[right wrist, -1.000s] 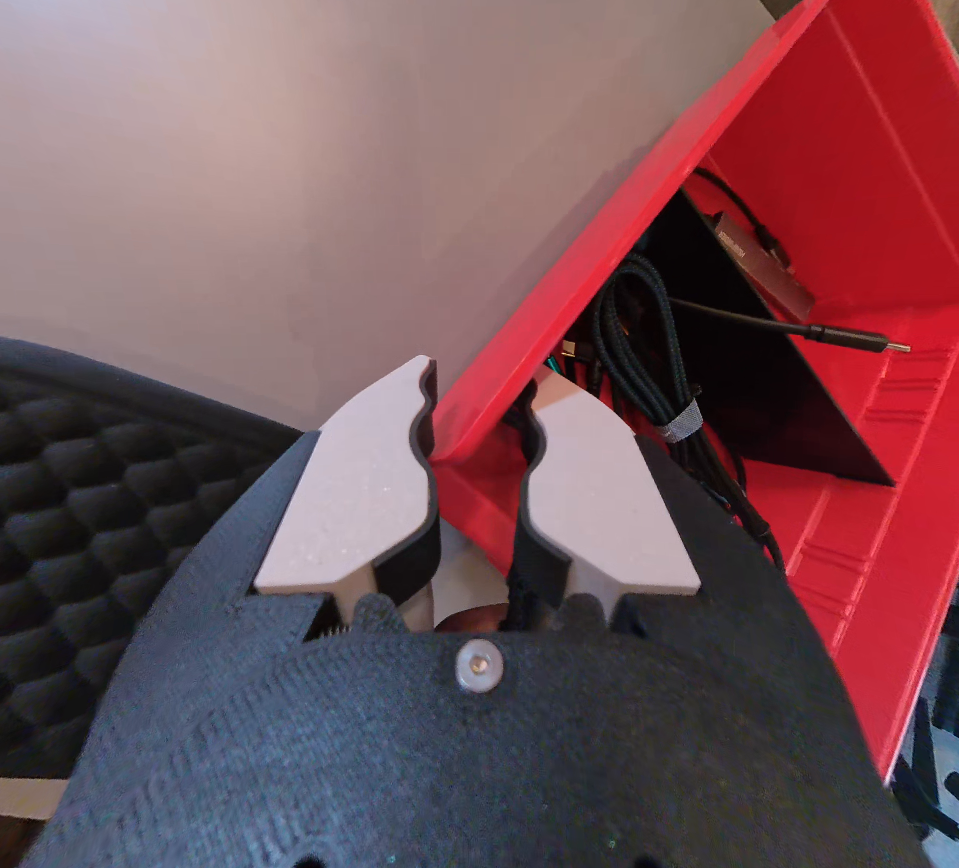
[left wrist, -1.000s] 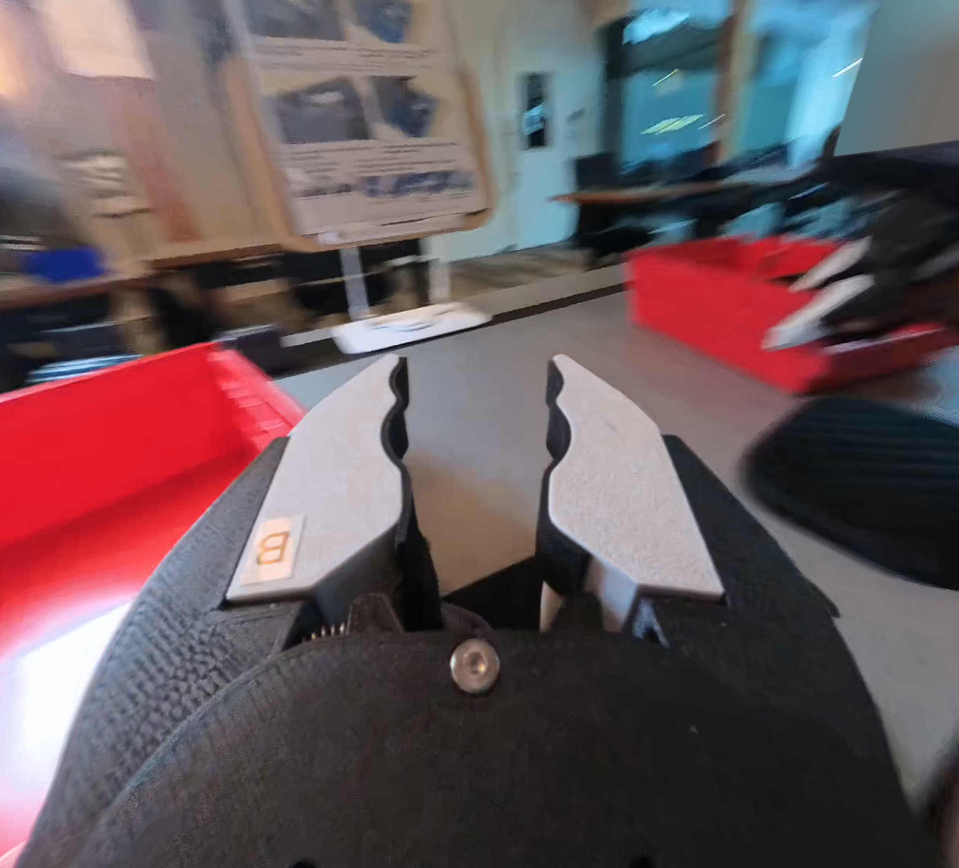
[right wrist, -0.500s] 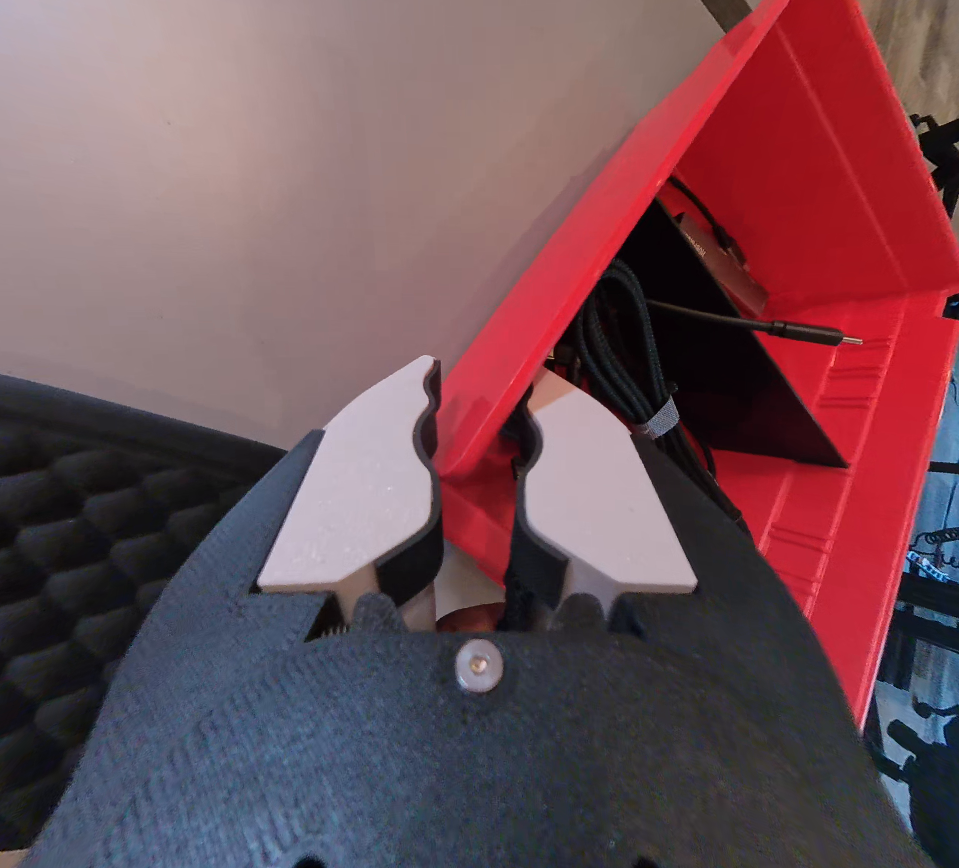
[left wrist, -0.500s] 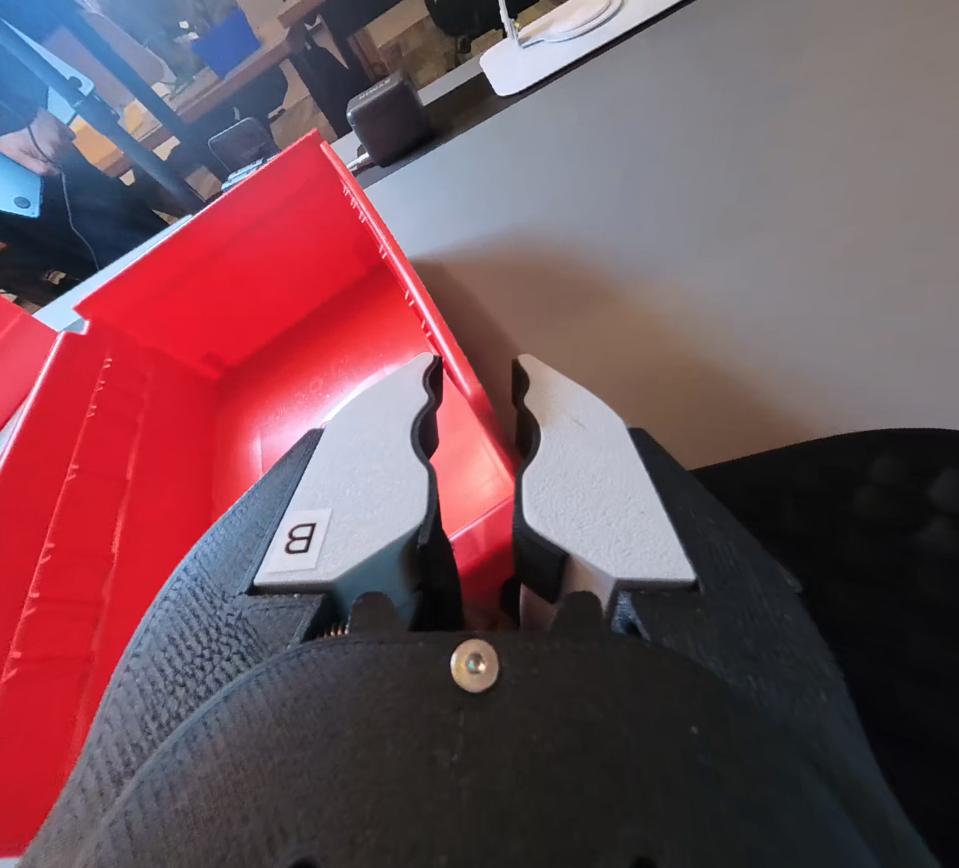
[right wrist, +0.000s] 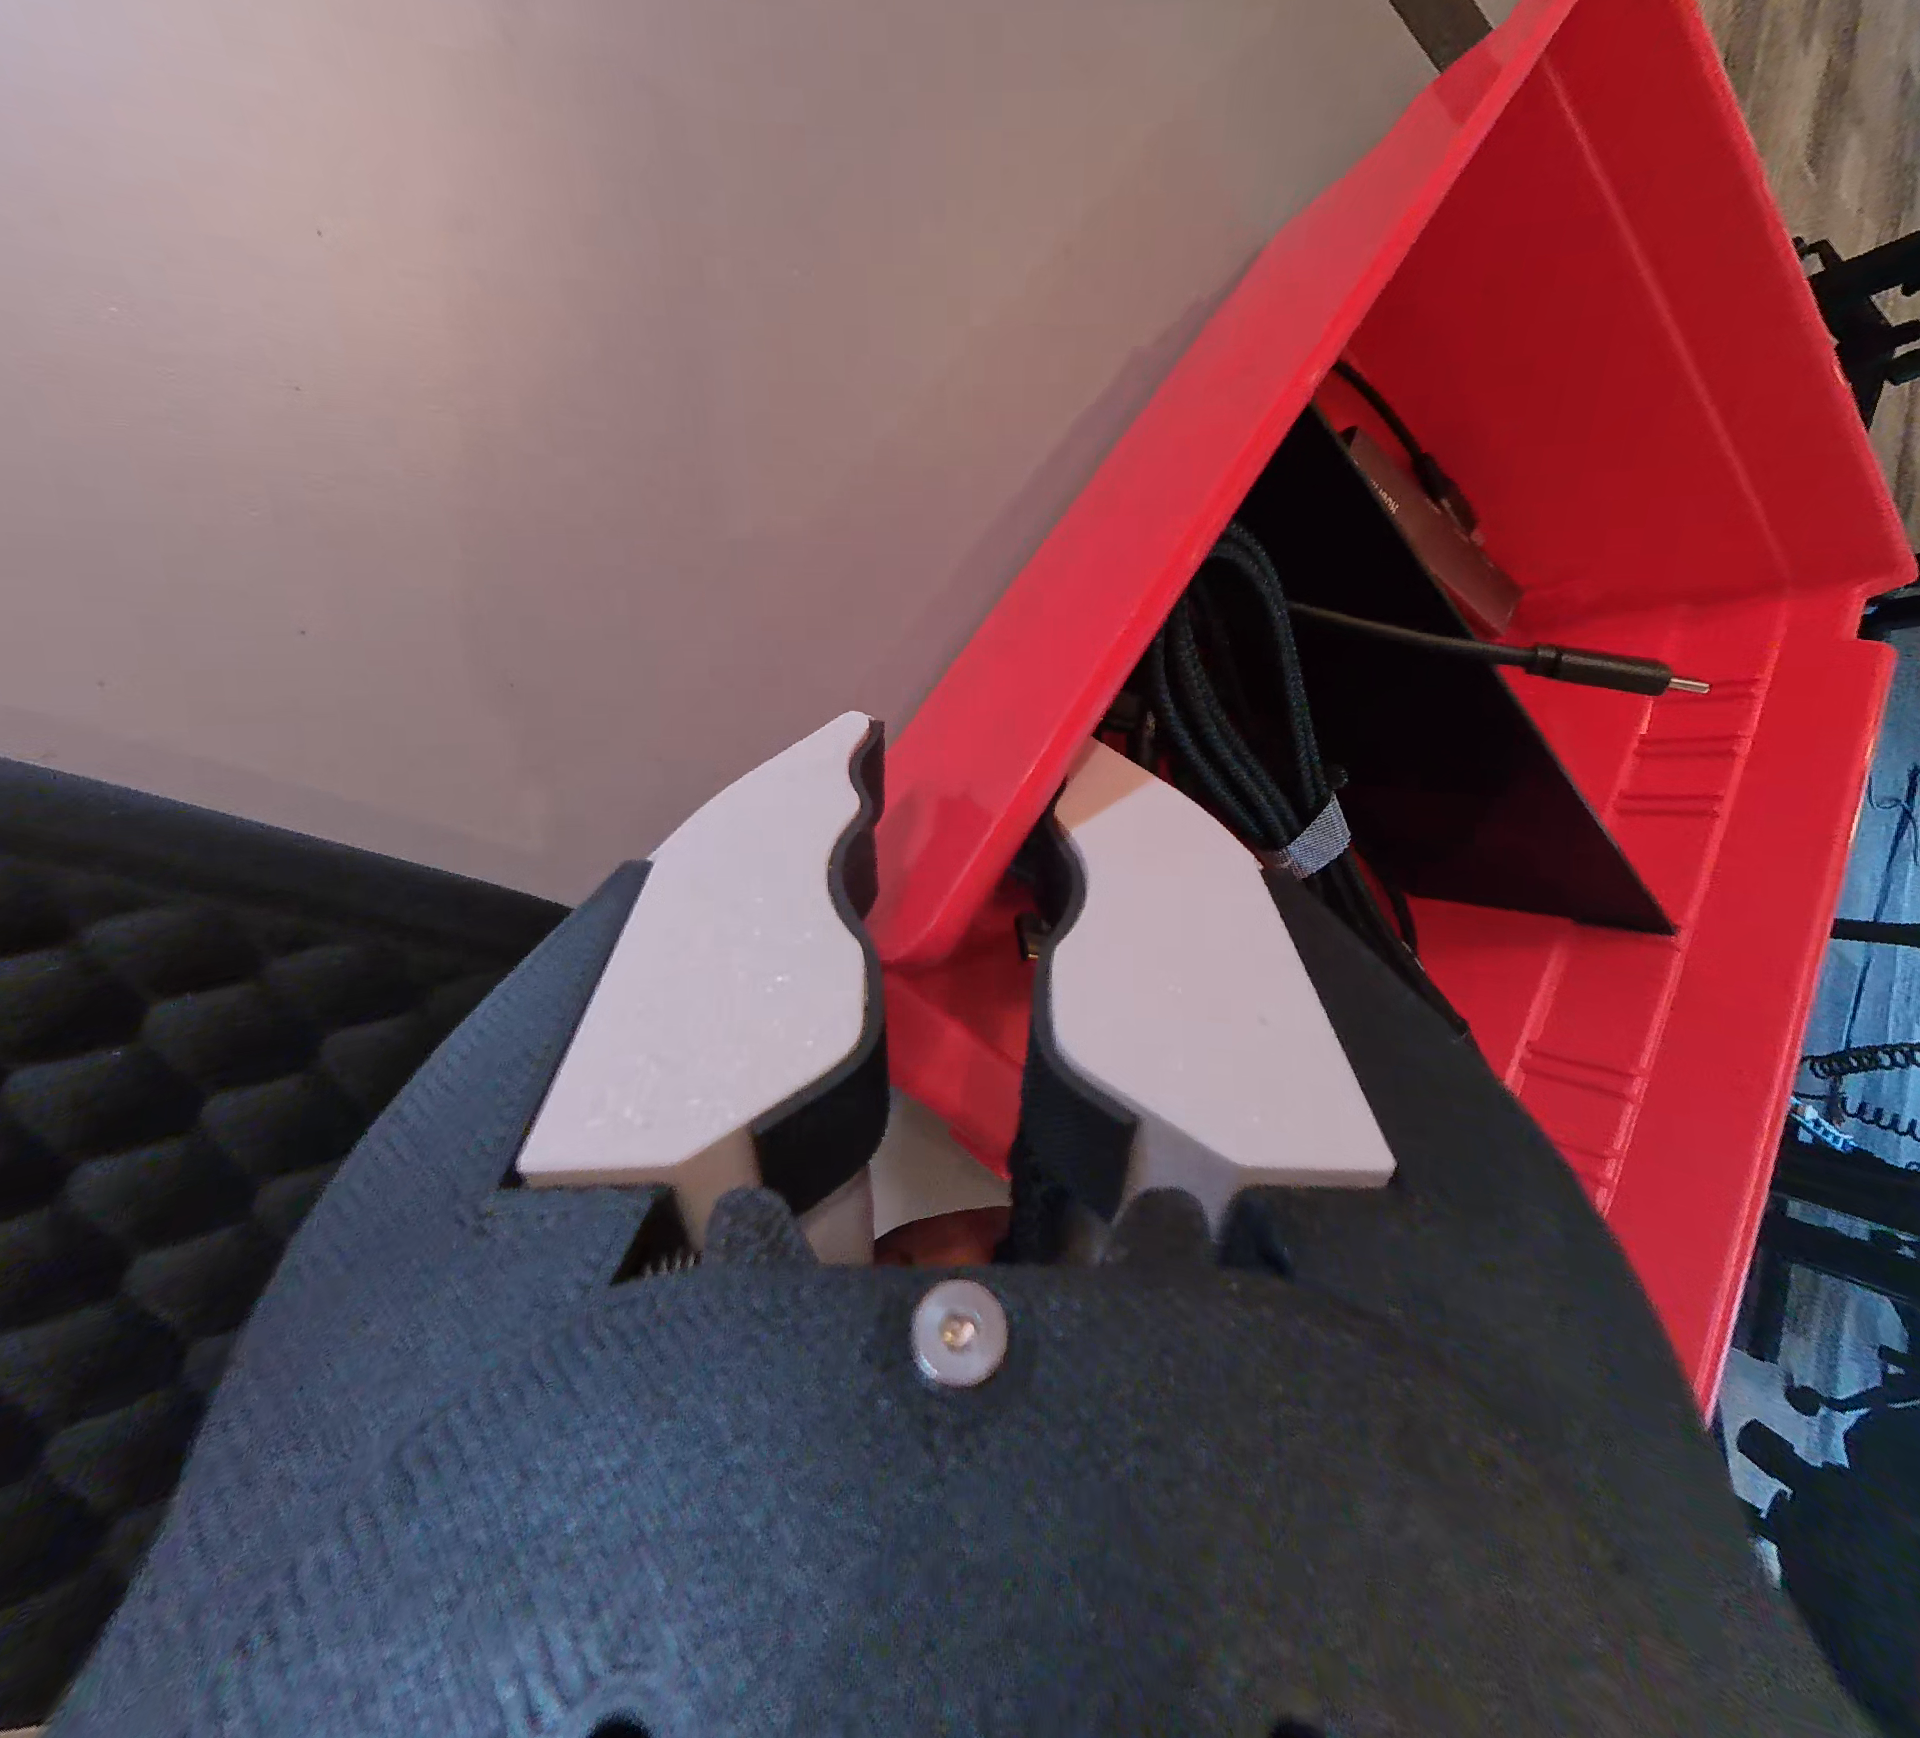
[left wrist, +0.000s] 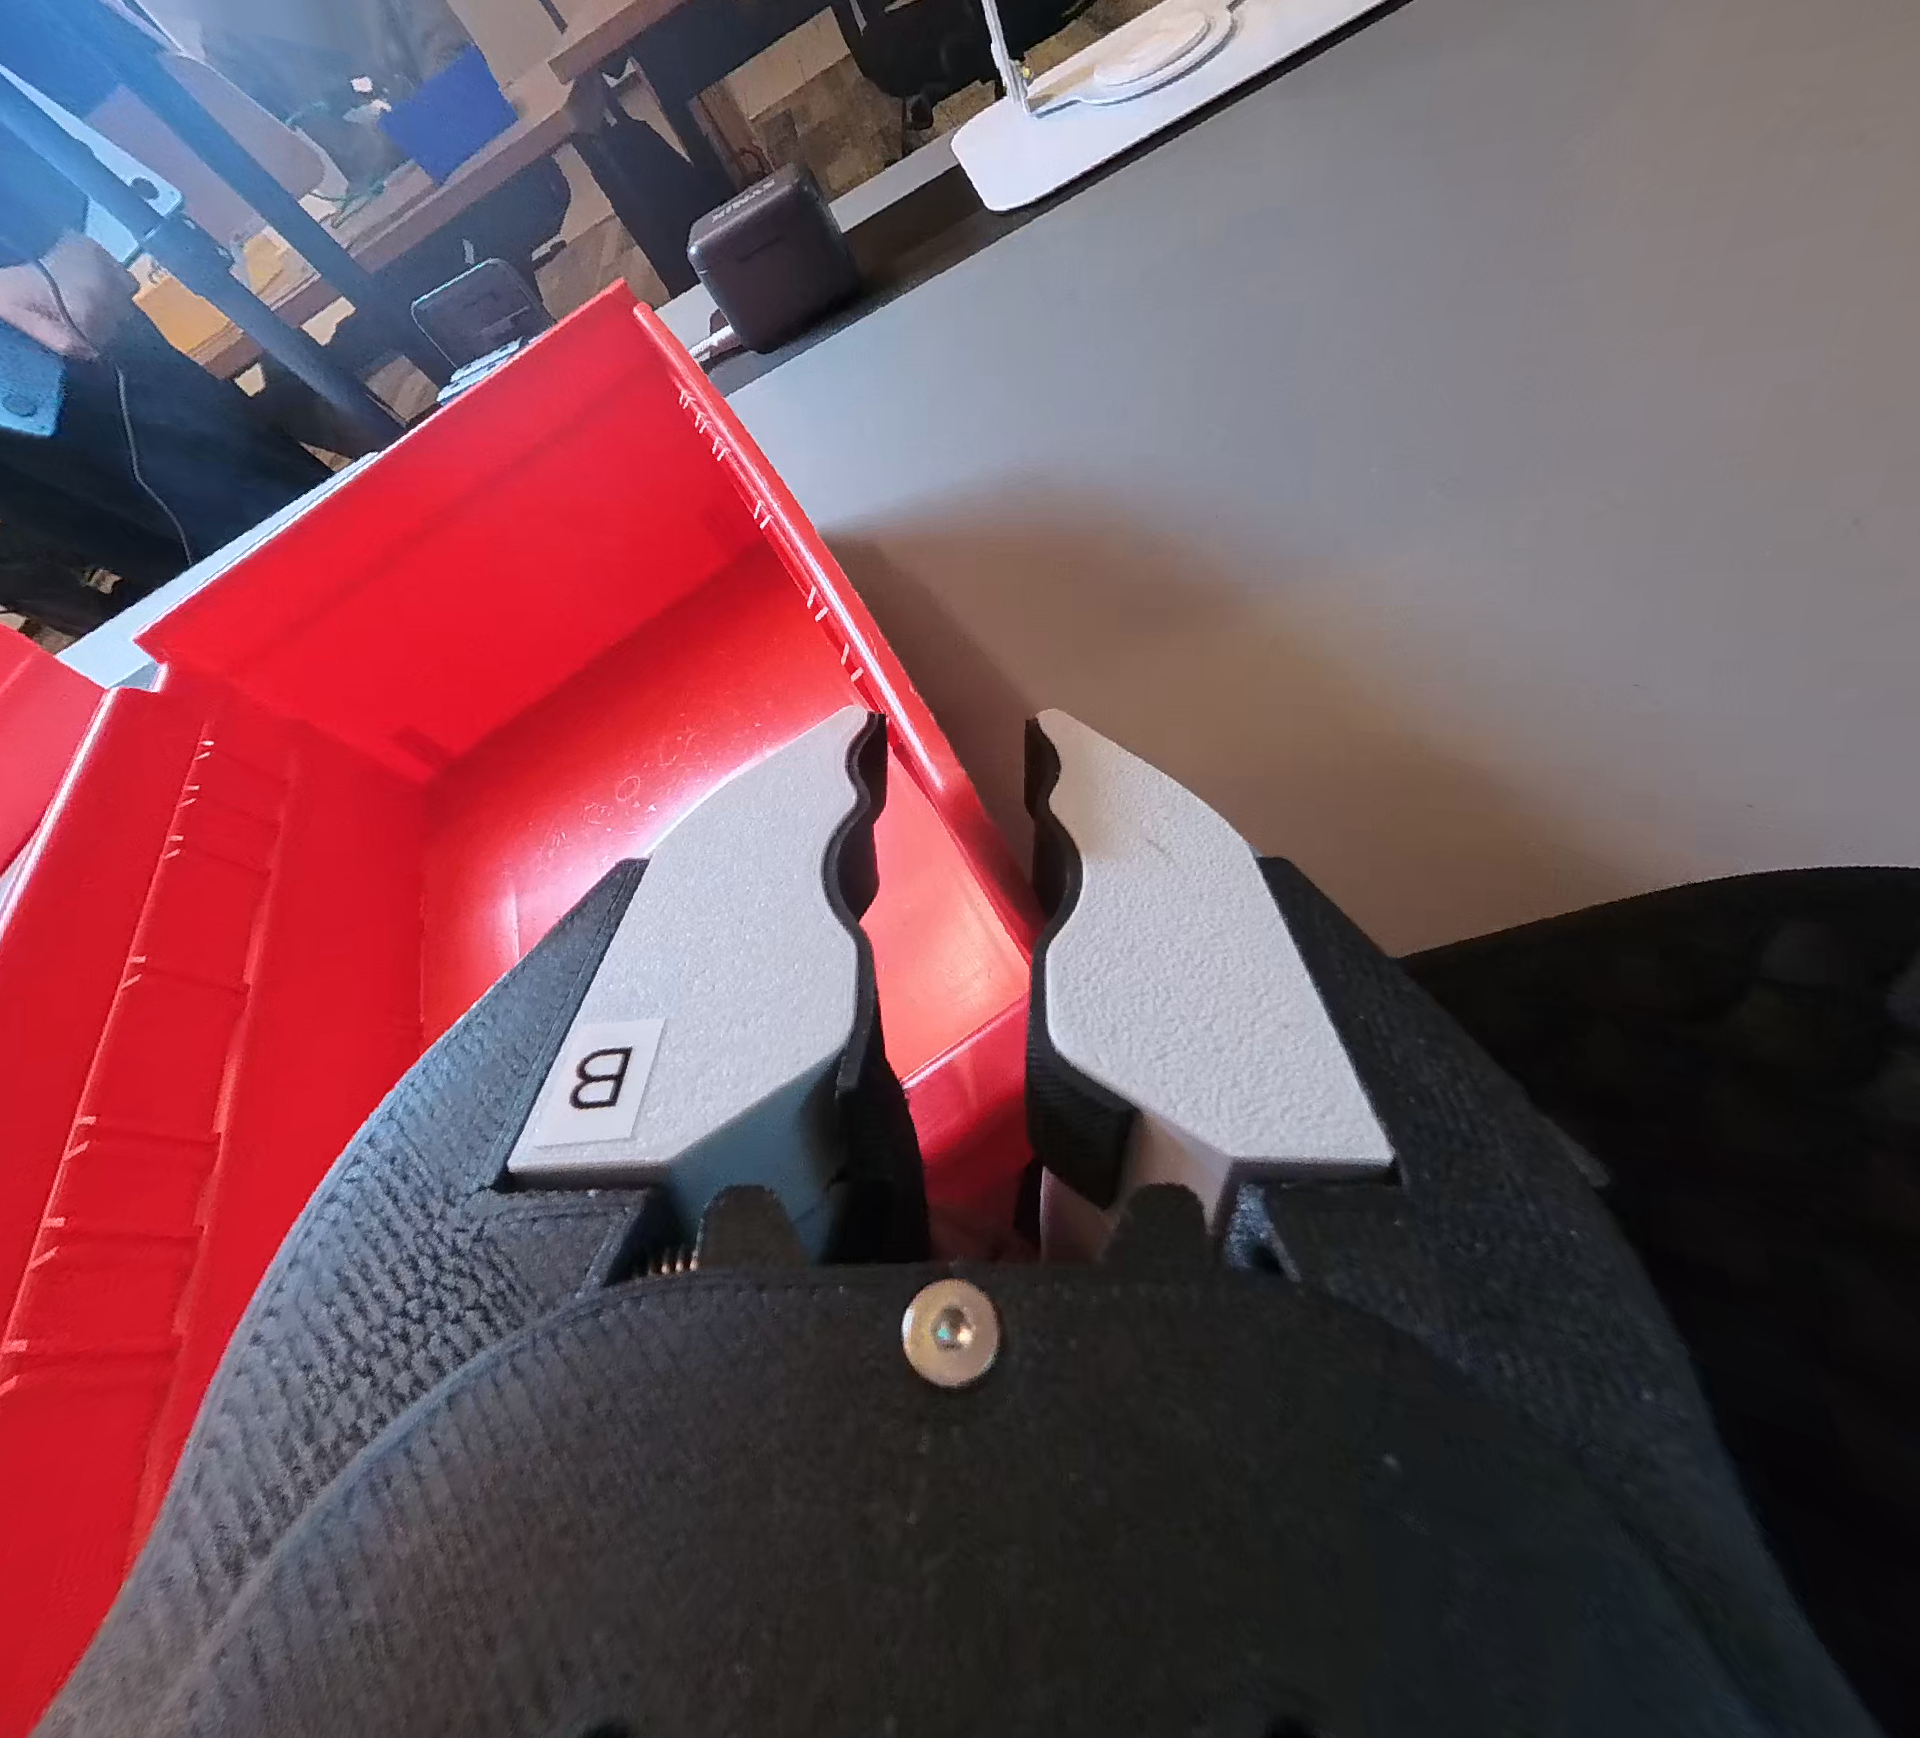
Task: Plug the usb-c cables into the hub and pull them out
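In the right wrist view a red bin [right wrist: 1558, 254] holds a slim dark hub [right wrist: 1439, 535] against its far wall. It also holds a black USB-C cable with its plug free [right wrist: 1600, 665], a strapped bundle of black braided cables [right wrist: 1242, 649] and a black divider panel [right wrist: 1455, 774]. My right gripper [right wrist: 971, 758] is shut on this bin's near wall, one finger outside and one inside. In the left wrist view my left gripper [left wrist: 956, 753] is shut on the right wall of a second red bin [left wrist: 468, 566], which looks empty.
Both bins stand on a grey table [left wrist: 1455, 441]. A black foam pad [left wrist: 1683, 1013] lies between them and also shows in the right wrist view [right wrist: 156, 1013]. A white lamp base [left wrist: 1195, 36] and a dark cube-shaped block [left wrist: 774, 260] sit at the far edge.
My left gripper came down from open in mid-air and closed on the empty bin's wall. My right gripper stays clamped on its bin; the view has shifted slightly.
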A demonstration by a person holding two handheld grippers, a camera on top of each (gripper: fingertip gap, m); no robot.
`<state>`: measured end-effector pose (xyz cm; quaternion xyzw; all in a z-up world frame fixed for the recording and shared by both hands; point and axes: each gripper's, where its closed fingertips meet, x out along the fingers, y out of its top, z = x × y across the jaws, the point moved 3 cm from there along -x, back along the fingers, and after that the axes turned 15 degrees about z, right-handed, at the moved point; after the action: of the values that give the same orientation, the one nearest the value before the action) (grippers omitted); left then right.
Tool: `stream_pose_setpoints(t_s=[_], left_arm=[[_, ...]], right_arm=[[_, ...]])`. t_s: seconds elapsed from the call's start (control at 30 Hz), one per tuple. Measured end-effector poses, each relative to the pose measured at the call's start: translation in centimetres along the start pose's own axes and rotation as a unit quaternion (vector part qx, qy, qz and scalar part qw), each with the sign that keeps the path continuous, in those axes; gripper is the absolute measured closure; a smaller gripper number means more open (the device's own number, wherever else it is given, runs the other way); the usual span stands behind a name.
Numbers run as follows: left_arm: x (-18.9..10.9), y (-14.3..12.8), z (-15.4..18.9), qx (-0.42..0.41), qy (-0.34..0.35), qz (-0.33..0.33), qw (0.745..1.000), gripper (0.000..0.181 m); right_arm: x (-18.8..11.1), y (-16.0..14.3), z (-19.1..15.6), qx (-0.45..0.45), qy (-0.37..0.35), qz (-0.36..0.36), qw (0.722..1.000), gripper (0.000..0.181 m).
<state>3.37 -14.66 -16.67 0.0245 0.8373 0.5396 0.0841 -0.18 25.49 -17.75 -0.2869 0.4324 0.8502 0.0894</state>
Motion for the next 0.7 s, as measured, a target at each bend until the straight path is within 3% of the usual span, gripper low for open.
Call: stream_pose_setpoints(t_s=[0.33, 0.7], left_arm=[[1.2, -0.8, -2.4, -0.002, -0.003, 0.020, 1.000, 0.163], [2.3, -0.8, -2.7, -0.034, -0.011, 0.064, 0.997, 0.168]], right_arm=[[0.3, 0.0, 0.4, 0.035, -0.020, 0.008, 0.999, 0.158], [0.5, -0.2, 1.3, 0.110, -0.103, 0.073, 0.986, 0.169]])
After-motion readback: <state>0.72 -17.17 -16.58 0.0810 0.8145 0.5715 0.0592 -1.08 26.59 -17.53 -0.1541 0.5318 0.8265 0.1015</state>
